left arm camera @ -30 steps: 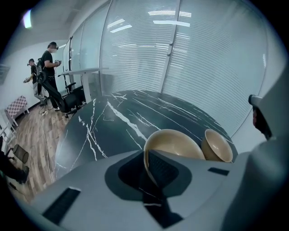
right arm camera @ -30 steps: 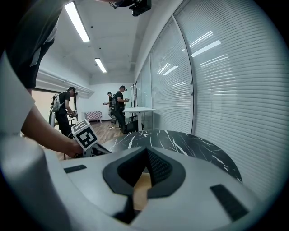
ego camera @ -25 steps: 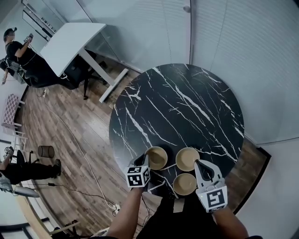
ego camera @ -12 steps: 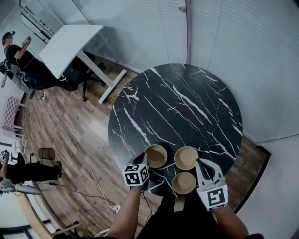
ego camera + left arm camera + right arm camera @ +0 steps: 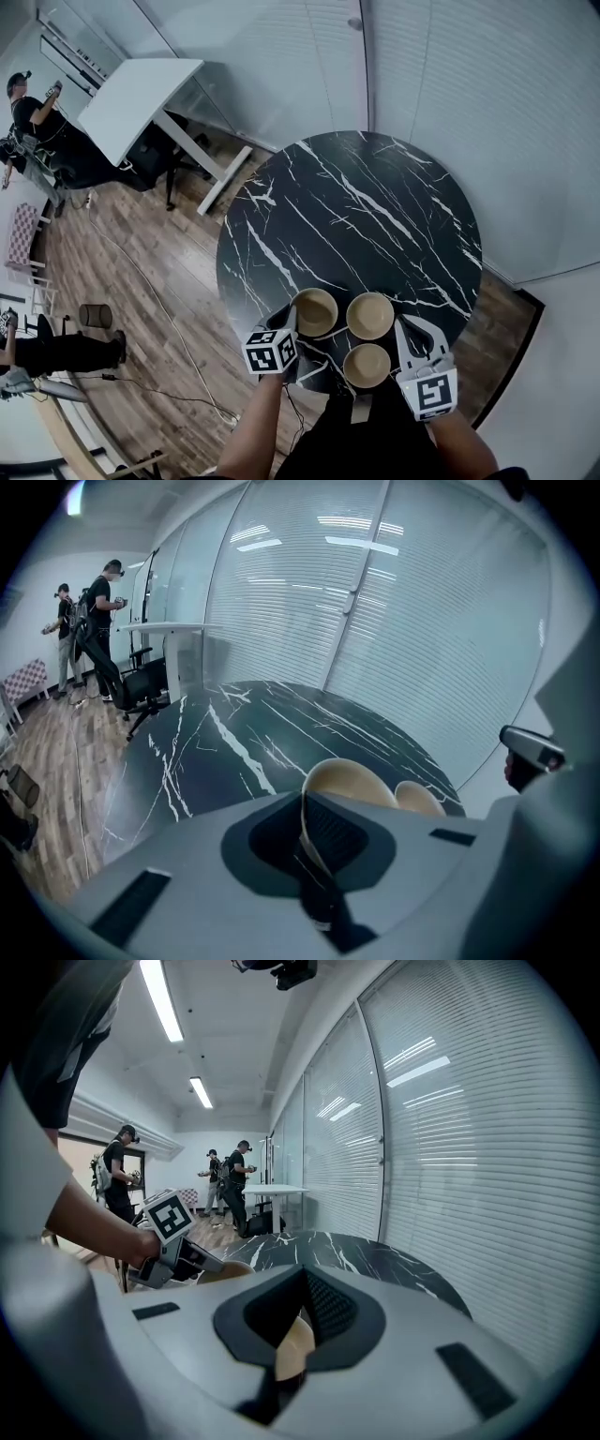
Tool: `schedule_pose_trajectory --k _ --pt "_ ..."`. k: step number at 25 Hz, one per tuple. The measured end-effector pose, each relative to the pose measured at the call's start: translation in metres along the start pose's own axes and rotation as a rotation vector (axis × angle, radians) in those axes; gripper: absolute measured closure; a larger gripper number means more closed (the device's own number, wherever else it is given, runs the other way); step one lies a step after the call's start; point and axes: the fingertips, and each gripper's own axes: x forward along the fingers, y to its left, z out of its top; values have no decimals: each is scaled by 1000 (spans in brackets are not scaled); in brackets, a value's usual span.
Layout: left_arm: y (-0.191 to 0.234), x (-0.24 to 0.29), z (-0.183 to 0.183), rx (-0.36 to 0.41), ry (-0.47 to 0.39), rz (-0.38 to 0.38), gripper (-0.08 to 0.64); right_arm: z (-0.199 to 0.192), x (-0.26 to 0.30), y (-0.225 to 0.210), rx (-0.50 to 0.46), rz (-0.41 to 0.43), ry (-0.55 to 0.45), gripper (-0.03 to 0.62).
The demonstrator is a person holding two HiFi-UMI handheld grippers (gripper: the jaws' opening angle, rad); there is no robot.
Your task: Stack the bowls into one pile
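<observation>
Left hand-held gripper (image 5: 290,317) is clenched on the rim of the left bowl (image 5: 315,312); my right hand-held gripper (image 5: 403,326) grasps a second bowl (image 5: 295,1349). Both bowls are by the near edge of the surface (image 5: 375,216).

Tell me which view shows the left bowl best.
The head view: the whole left bowl shows from above. The left gripper view has its rim between the jaws; the right gripper view shows only a sliver.
</observation>
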Motion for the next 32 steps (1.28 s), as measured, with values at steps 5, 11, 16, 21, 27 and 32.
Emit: schedule_pose_trajectory --k 5,11,16,21,27,32 --pt "-17 -4 12 -2 -7 -37 534 4 -8 -4 -1 -19 -9 583" --pt "-45 -2 19 14 -3 -98 534 7 -18 -15 -8 -59 -18 583" --pt "-76 1 17 42 16 -150 534 9 -29 -25 6 -91 -30 583" --pt "-101 10 15 65 44 -203 534 6 -38 -31 6 -108 -27 583" --pt "-125 19 9 122 68 -243 534 0 -53 -47 28 -145 -25 583" --pt "-136 26 2 160 95 -249 532 -5 -60 -57 23 -165 -17 583"
